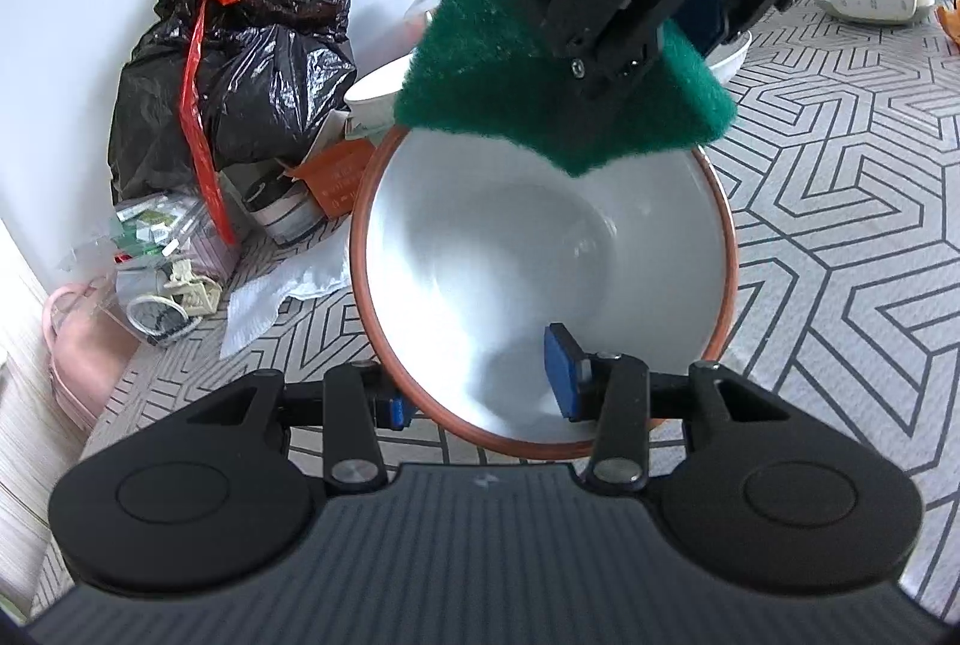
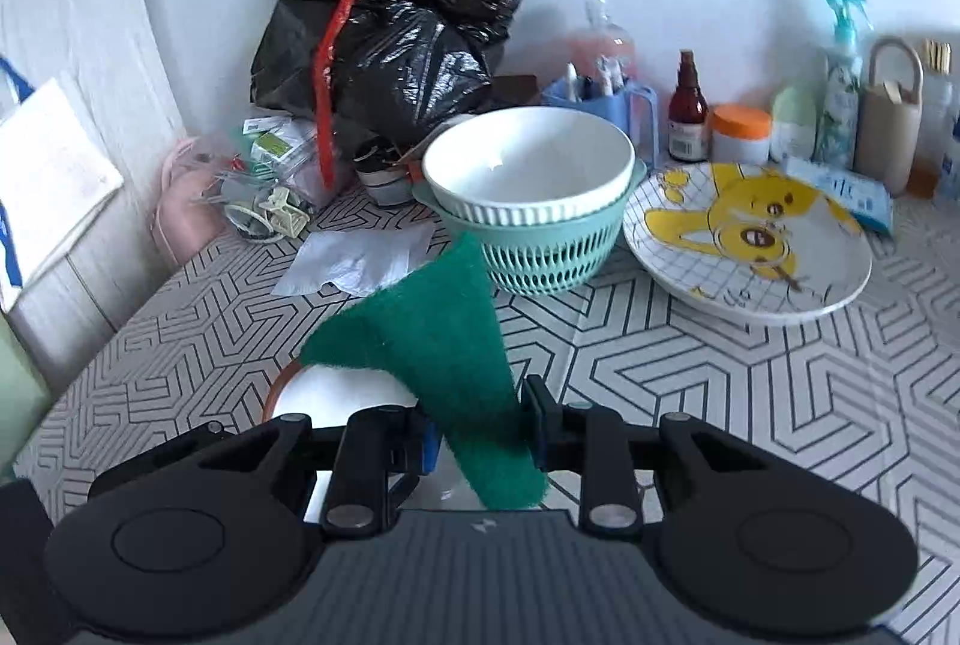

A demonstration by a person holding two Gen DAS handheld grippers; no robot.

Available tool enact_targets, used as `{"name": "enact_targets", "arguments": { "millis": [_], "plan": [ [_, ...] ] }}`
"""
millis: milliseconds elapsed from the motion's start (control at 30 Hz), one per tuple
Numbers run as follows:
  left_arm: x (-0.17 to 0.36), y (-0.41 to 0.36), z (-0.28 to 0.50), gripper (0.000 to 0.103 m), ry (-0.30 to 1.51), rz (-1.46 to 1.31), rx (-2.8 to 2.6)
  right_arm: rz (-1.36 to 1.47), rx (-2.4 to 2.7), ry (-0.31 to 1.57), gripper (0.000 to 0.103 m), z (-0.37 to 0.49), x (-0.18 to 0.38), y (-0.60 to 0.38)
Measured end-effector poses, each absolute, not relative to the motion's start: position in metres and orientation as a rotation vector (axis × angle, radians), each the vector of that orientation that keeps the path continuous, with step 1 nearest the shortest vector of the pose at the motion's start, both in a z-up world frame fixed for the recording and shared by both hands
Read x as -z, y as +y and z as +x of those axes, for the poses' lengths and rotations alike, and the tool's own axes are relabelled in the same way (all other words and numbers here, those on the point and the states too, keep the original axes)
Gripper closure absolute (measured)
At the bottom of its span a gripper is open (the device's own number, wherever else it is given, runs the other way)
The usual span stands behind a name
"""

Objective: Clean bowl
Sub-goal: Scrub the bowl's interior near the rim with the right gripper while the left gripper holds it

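The white bowl with the reddish-brown rim [image 1: 540, 285] is held at its near edge by the left gripper [image 1: 480, 393]: one blue pad [image 1: 561, 372] sits inside against the wall, the other outside the rim, so it's pinching the bowl wall. Bowl's tilted toward the left cam, over the geometric-patterned tabletop [image 1: 840, 225]. Inside looks clean & glossy already, no food bits or suds that I can make out, tho the glare hides some of the bottom.

The right gripper [image 2: 480, 435] is clamped on a green scouring pad [image 1: 540, 93], which droops below its fingers. Pad's lower corner hangs just over the far rim, pointing into the bowl, but I can't tell if it's touching the inner wall; looks a hair apart. From the right cam only a sliver of the bowl shows under the pad [image 2: 432, 345].

My guess: scrubbing is at an early or in-between pt, w/ the pad poised at the rim, not down in the basin. Left to do: wipe walls & bottom, then prob. set it w/ the other white bowl in the teal colander [image 2: 540, 249] beside the cartoon plate [image 2: 750, 237]
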State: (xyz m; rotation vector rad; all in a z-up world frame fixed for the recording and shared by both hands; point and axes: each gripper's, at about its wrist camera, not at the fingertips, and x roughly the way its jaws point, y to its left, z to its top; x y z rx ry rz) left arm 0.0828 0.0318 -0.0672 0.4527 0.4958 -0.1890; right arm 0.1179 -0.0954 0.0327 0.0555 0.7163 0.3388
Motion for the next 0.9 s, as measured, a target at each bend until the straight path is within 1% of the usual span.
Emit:
{"name": "enact_targets", "arguments": {
  "millis": [200,533,900],
  "plan": [
    [0.066,0.037,0.085,0.062,0.508,0.417,0.201,0.108,-0.328,0.73,0.074,0.126,-0.027,-0.097],
    [0.066,0.038,0.084,0.062,0.508,0.412,0.212,0.278,-0.329,0.832,0.074,0.14,0.009,-0.118],
    [0.067,0.033,0.08,0.062,0.498,0.445,0.202,0.304,-0.332,0.86,0.074,0.124,0.032,-0.114]
  ]
}}
